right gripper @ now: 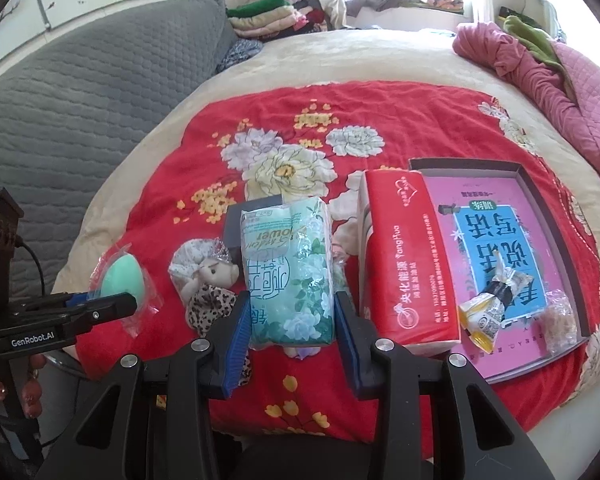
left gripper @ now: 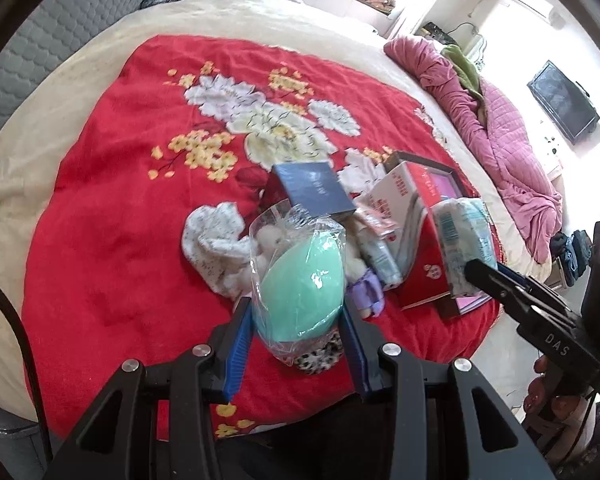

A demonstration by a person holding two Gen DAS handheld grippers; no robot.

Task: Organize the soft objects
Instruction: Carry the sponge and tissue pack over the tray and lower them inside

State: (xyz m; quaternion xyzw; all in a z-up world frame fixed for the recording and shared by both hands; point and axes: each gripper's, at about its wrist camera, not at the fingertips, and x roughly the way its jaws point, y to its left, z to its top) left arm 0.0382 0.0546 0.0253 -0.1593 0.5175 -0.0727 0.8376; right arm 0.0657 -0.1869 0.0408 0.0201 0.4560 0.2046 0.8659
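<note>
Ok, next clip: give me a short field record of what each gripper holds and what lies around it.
surface: red floral blanket on a bed
left gripper: shut on green sponge in clear bag
right gripper: shut on tissue pack
between them: plush doll
right side: red tissue box in open tray
in tray: pink book, two small wrapped items

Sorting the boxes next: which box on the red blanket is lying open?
The shallow dark-rimmed tray box on the right, with a pink book inside. The red box and the dark blue box are closed.
</note>
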